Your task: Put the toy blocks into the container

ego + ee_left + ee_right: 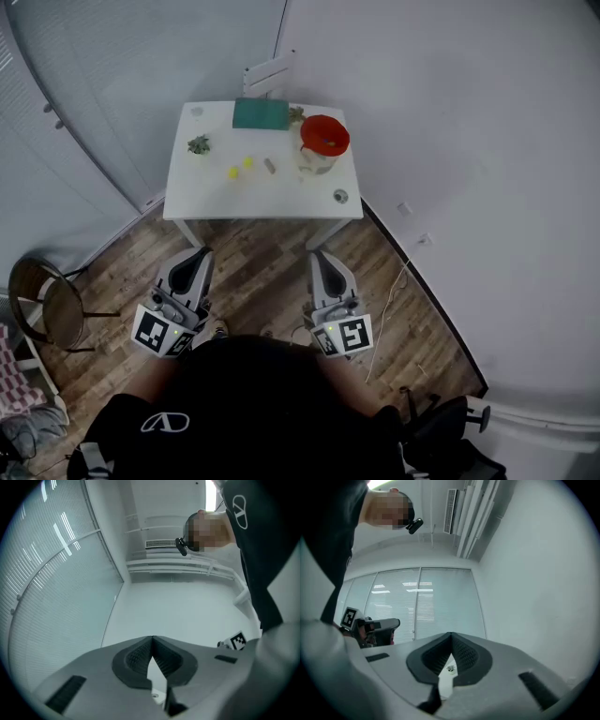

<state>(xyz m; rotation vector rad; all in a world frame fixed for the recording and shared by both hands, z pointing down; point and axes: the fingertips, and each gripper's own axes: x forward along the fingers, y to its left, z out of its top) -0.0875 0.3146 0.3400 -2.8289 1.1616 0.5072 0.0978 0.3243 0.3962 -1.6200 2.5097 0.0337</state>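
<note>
While the person stands back from the white table point(202, 202), both tools hang low in front of the body, over the wooden floor point(262, 272), and they point toward the table's near edge. The left gripper point(197, 255) has its jaws together at the tips, and it holds nothing. The right gripper point(322, 258) is the same: tips meeting, empty. The two are apart from each other, and a strip of floor lies between their tips and the table legs.

The toy blocks lie on the table top, around its middle: two yellow blocks point(233, 172) close together, and a greyish block point(269, 166) just to the right of them. The container point(323, 145), clear with a red top, stands further right, near the right edge. A flat teal thing point(261, 114) lies along the far edge, a small green plant point(199, 144) stands toward the left edge, and a small round thing point(340, 196) sits close to the front right corner.

The table stands in a corner, with walls close behind it and on its right side. On the left, a chair point(52, 300) stands well apart from the table, and on the right a thin cable point(394, 300) runs over the floor.
</note>
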